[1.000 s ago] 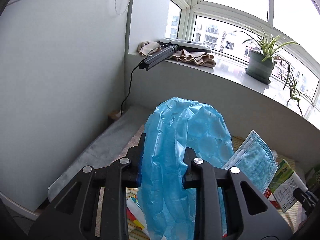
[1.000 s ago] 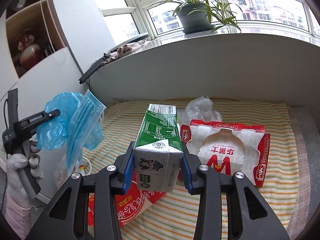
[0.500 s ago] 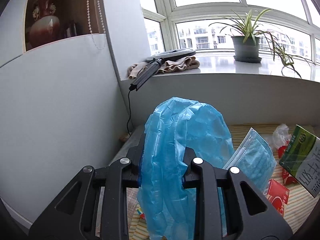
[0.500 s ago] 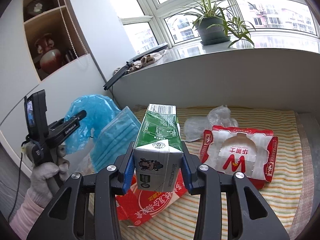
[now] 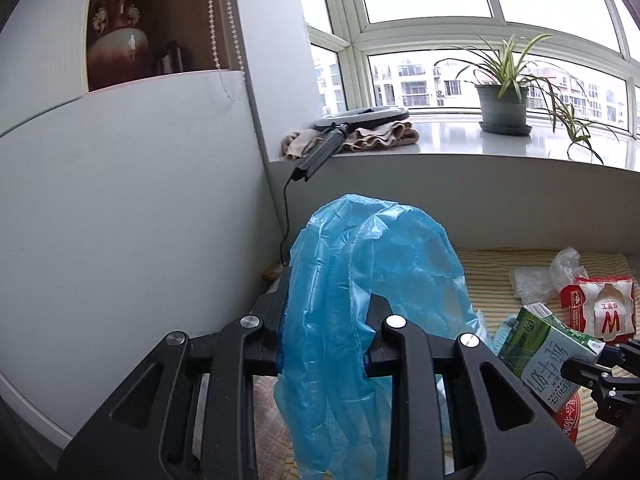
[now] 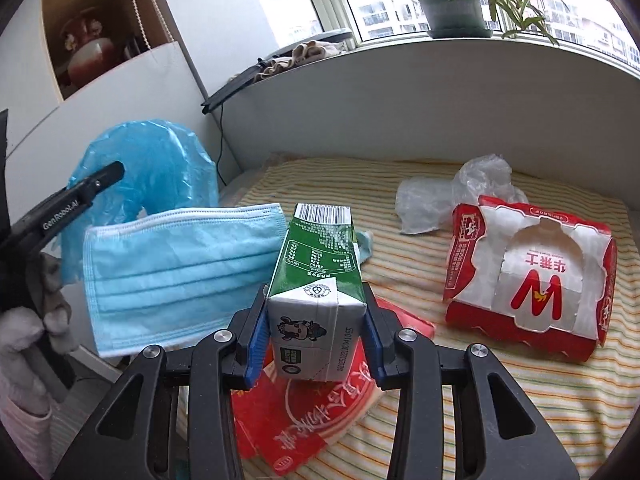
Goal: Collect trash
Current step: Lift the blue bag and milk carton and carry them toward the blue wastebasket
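Left wrist view: left gripper clenched on a crumpled blue plastic bag, fingers pressing its folds from both sides, bag bulging above and hanging below them. Off to the right, green milk carton tilted, caught in the other tool. Behind, windowsill with potted plant and folded cloth; vase on a shelf at upper left.

Right wrist view: right gripper grasping the milk carton by its white gabled end, lifted above a red wrapper on the striped mattress. Blue face mask just left of the carton, near the bag. Red-and-white food box and clear plastic wrap lying further right.
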### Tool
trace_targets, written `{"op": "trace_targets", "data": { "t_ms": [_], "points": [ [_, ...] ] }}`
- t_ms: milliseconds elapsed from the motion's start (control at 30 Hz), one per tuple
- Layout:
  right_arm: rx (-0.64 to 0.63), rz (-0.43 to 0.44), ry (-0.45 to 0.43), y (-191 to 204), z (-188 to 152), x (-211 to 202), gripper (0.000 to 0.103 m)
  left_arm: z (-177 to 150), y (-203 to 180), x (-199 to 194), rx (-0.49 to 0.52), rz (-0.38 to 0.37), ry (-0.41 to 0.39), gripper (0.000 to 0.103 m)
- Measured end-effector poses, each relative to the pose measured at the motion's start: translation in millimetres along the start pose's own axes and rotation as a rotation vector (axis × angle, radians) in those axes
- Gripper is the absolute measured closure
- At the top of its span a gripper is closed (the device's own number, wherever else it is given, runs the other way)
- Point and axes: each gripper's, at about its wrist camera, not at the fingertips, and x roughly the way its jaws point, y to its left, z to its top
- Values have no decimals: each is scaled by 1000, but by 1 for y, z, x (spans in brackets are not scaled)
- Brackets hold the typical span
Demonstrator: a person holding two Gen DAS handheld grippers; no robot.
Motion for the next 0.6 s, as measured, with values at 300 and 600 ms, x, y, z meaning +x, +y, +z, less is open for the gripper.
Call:
{"op": "trace_targets", "data": {
  "t_ms": [300,600],
  "points": [
    [-32,13,-37,14,5,-20,65,4,50,-5,-3,163,-36,78],
    [-58,34,-62,30,2,-42,65,12,86,-28,-29,234,-80,78]
  ]
}}
